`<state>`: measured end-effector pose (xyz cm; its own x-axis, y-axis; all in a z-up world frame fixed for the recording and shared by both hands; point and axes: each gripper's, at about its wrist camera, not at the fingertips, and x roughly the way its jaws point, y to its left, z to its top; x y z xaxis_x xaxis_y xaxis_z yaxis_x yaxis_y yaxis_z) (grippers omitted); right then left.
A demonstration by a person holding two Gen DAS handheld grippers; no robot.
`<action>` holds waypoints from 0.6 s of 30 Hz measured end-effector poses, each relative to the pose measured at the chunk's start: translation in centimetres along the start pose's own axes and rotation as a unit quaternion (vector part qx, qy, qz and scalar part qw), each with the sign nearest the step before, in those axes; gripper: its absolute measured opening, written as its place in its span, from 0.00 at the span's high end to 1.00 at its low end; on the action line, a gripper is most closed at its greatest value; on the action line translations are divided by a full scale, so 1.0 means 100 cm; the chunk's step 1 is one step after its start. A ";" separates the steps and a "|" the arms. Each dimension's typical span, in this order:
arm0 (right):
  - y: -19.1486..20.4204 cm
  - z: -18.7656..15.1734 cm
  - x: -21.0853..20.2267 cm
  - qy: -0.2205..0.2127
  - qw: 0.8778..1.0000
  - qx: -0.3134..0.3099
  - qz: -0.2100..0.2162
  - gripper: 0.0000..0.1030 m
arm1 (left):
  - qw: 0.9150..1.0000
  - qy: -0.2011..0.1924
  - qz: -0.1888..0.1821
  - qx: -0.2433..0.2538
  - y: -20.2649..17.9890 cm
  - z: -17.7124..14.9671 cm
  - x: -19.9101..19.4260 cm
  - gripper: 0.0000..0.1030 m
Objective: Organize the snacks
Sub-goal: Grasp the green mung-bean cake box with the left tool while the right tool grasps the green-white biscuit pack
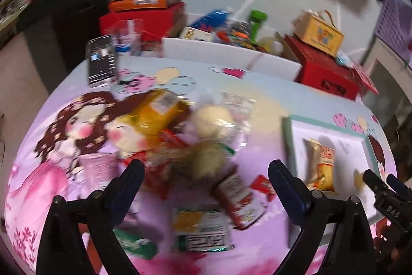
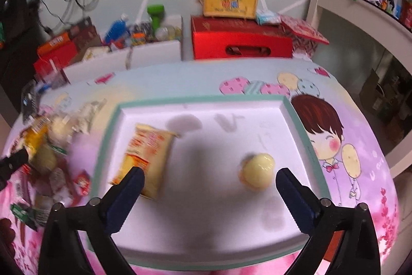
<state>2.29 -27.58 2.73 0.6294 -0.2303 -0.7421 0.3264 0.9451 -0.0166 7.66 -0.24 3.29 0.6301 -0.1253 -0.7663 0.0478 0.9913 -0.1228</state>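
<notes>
A white tray with a teal rim (image 2: 200, 98) lies on the cartoon-print table; it also shows in the left wrist view (image 1: 327, 125). In it lie a yellow-orange snack packet (image 2: 146, 156) (image 1: 323, 166) and a round pale yellow wrapped bun (image 2: 257, 170). My right gripper (image 2: 209, 181) is open and empty above the tray, the bun between its fingers but apart. My left gripper (image 1: 206, 172) is open and empty above a blurred pile of snacks (image 1: 195, 135): a yellow packet, pale buns, red packets (image 1: 239, 200) and a green-and-white packet (image 1: 200, 228).
Behind the table stand red boxes (image 2: 239, 40), a yellow handled box (image 2: 229, 1), a white bin of bottles and snacks (image 1: 226, 50) and a dark packet (image 1: 100, 61). A white shelf (image 2: 360, 25) is at the right. The right gripper's tip shows in the left wrist view (image 1: 381, 184).
</notes>
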 end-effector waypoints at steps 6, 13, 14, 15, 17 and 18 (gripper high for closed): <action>0.022 0.000 -0.010 -0.013 1.000 -0.014 0.024 0.00 | 0.999 -0.014 0.020 -0.040 0.041 -0.009 -0.023 0.06; 0.057 -0.004 -0.015 0.003 0.996 -0.030 0.079 0.00 | 0.995 0.005 0.048 -0.091 0.091 -0.023 -0.037 0.06; 0.063 -0.005 -0.015 0.006 0.995 -0.030 0.093 0.00 | 0.994 0.006 0.052 -0.096 0.096 -0.024 -0.038 0.06; 0.068 -0.007 -0.016 0.009 0.994 -0.031 0.105 0.00 | 0.993 0.007 0.056 -0.103 0.102 -0.025 -0.040 0.06; 0.083 -0.010 -0.019 0.016 0.991 -0.036 0.130 0.00 | 0.991 0.007 0.058 -0.119 0.115 -0.028 -0.044 0.06; 0.089 -0.011 -0.020 0.015 0.990 -0.042 0.136 0.00 | 0.990 0.006 0.058 -0.128 0.121 -0.029 -0.047 0.06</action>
<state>3.12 -18.46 3.31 0.6639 0.0408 -0.7467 0.0881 0.9873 0.1322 3.05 12.21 3.57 0.6101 -0.0138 -0.7922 -0.2234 0.9563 -0.1887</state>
